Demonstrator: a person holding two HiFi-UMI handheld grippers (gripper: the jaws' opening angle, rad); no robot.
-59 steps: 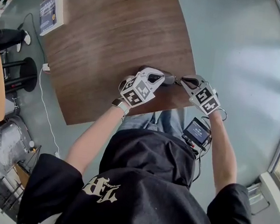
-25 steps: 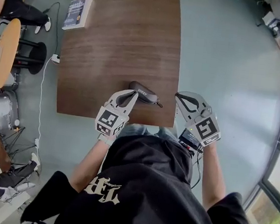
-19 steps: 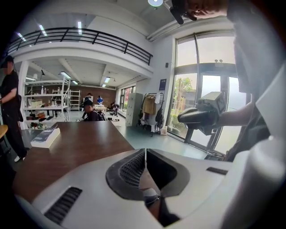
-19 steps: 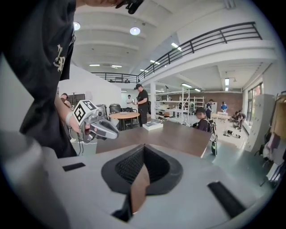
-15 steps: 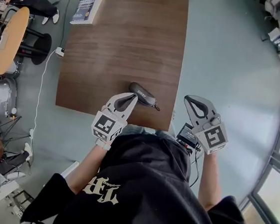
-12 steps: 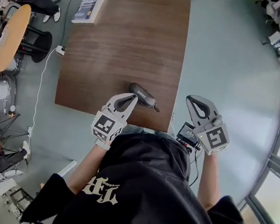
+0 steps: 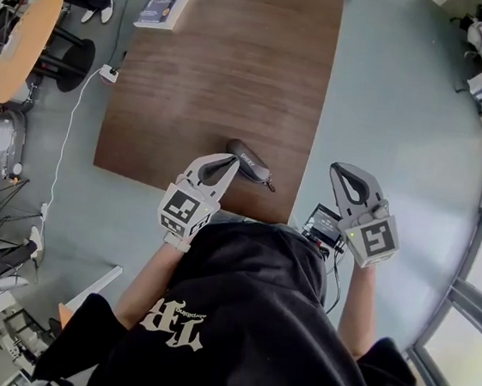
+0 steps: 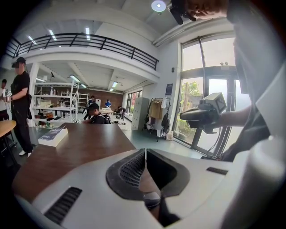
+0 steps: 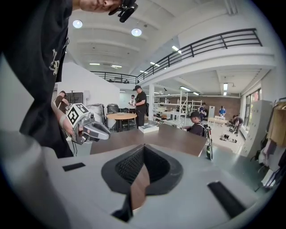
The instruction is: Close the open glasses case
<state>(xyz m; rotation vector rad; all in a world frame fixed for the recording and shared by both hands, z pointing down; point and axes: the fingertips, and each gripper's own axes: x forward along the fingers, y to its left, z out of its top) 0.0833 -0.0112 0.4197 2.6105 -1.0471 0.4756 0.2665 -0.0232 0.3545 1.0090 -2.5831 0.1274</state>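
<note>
Two grippers, each with jaws pressed together on nothing. The left gripper point(image 7: 225, 162) has its tips just beside the case's near end, contact unclear. The right gripper point(image 7: 342, 168) hangs beyond the table edge. One dark glasses case point(image 7: 250, 161) lies lid-shut by the near edge of the wooden table point(image 7: 229, 65), its pale lettering too small to read. One book point(image 7: 166, 2) sits at the far left corner, cover print illegible.

Case point(image 7: 249, 161) on table point(image 7: 230, 57) — book point(image 7: 166, 3) behind
</note>
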